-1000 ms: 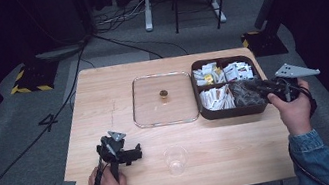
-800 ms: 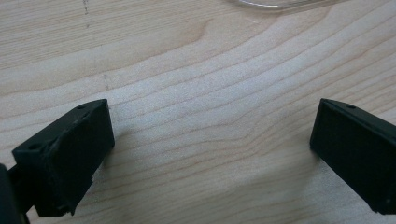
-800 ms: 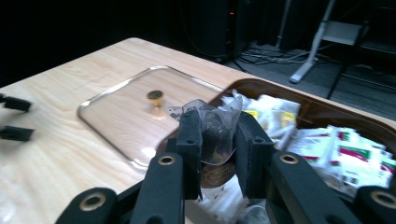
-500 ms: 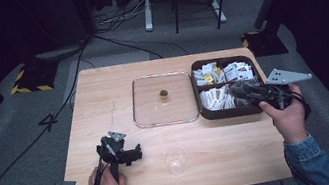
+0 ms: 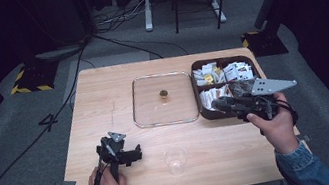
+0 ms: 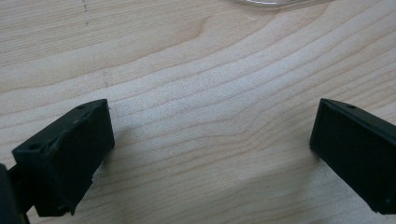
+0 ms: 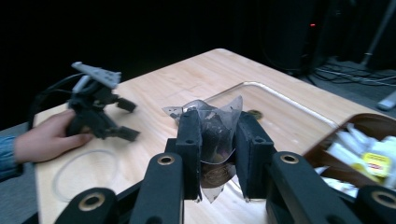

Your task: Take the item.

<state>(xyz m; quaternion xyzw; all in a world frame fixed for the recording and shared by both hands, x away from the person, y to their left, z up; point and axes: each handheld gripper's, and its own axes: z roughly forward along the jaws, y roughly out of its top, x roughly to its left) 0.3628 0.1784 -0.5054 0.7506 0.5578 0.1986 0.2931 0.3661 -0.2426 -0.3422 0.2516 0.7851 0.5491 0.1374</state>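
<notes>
where the right tongs (image 7: pixel 217 140) pinch shut, a small dark sachet (image 7: pixel 215 140) sits clamped between the black pads: crinkled, translucent smoky film, torn-looking points sticking up above the pads, a round gold-brown emblem on the lower part, a pointed corner hanging below. seen from the high view as a dark crumpled scrap at the tips of the right tongs (image 5: pixel 223 105), held above the near left corner of the brown compartment box (image 5: pixel 205 114), just beside the clear glass tray (image 5: pixel 139 119). packed with white and yellow sachets (image 5: pixel 230 72), that box. lying near the middle of the tray, one small brown round thing (image 5: pixel 163 93). left tongs (image 6: pixel 210 135) gaping wide, nothing between the pads but bare wood of the bench (image 6: pixel 201 70), resting low near the front left edge (image 5: pixel 130 155). standing on the bench between the two hands, a clear plastic cup (image 5: pixel 175 159).
</notes>
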